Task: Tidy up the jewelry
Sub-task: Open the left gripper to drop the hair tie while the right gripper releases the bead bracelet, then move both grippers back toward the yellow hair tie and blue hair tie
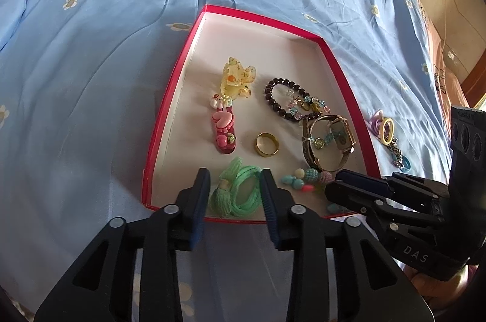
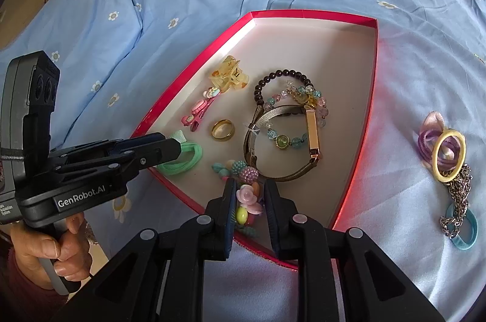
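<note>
A red-rimmed tray [image 1: 170,97] lies on a blue flowered bedsheet [image 1: 91,33] and holds most of the jewelry.

The left tool [image 1: 234,202] hangs over the tray's 6 o'clock edge with its fingers apart; a green hair tie [image 1: 240,194] lies between them, and I cannot tell whether the pads touch it. From the right wrist view, this tool's tips sit right at the green tie near the tray's 8 o'clock corner.

The right tool [image 2: 249,211] is over the tray's near rim, its fingers partly open on either side of a chunky bead bracelet [image 2: 247,197] with a pink flower bead. The pads look close to the beads; whether they grip is unclear.

Inside the tray, a yellow claw clip [image 1: 237,78] sits toward 11 o'clock from the centre, with a pink hair clip [image 1: 224,129] just below it. A gold ring [image 1: 266,144] lies near the middle. At 2 o'clock a dark bead bracelet [image 1: 282,100] overlaps a pastel crystal bracelet [image 2: 299,97], and a watch [image 1: 329,141] with a mesh band rests against them.

Outside the tray, at 3 o'clock on the sheet, lies a small heap: a yellow ring-shaped band [image 2: 449,154] over purple hair ties [image 2: 431,139], a silver chain [image 2: 458,200] and a blue tie [image 2: 464,227].
</note>
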Available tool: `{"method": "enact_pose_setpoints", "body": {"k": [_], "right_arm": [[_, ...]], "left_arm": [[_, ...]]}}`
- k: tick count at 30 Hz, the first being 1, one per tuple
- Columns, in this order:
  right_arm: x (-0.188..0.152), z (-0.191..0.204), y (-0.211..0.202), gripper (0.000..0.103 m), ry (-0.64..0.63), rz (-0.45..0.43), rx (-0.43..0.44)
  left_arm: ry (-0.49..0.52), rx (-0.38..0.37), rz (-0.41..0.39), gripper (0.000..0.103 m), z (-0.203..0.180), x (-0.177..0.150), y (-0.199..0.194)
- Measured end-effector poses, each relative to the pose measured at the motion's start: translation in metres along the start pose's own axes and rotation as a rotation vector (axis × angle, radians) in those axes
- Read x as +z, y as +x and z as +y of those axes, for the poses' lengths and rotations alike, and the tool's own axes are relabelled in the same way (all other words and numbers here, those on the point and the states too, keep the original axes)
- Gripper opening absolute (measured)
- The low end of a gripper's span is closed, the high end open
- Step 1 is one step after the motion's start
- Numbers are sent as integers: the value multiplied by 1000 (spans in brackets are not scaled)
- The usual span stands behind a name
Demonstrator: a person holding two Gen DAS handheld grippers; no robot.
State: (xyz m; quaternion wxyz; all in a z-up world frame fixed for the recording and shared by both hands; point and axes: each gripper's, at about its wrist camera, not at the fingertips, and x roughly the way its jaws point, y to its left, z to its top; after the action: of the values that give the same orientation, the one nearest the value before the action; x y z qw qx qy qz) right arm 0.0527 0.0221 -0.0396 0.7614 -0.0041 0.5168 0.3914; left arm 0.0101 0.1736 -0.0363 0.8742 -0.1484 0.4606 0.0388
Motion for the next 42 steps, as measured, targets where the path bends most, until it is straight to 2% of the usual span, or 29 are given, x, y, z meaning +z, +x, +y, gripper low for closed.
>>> {"method": "enact_pose_setpoints", "body": {"k": [3, 10, 17, 29, 42], "right_arm": [[0, 0, -4, 32, 7, -12, 9], [1, -1, -25, 34, 17, -58, 15], [-6, -21, -53, 34, 68, -104, -12], [-30, -83, -102, 35, 202, -175, -111], [-55, -130, -126, 36, 298, -206, -174]], "left_arm": [[-14, 2, -9, 45, 1, 1, -5], [-42, 10, -36, 46, 7, 2, -17], [-36, -12, -40, 46, -3, 3, -22], [50, -68, -29, 46, -49, 8, -20], [172, -118, -22, 46, -110, 20, -8]]}}
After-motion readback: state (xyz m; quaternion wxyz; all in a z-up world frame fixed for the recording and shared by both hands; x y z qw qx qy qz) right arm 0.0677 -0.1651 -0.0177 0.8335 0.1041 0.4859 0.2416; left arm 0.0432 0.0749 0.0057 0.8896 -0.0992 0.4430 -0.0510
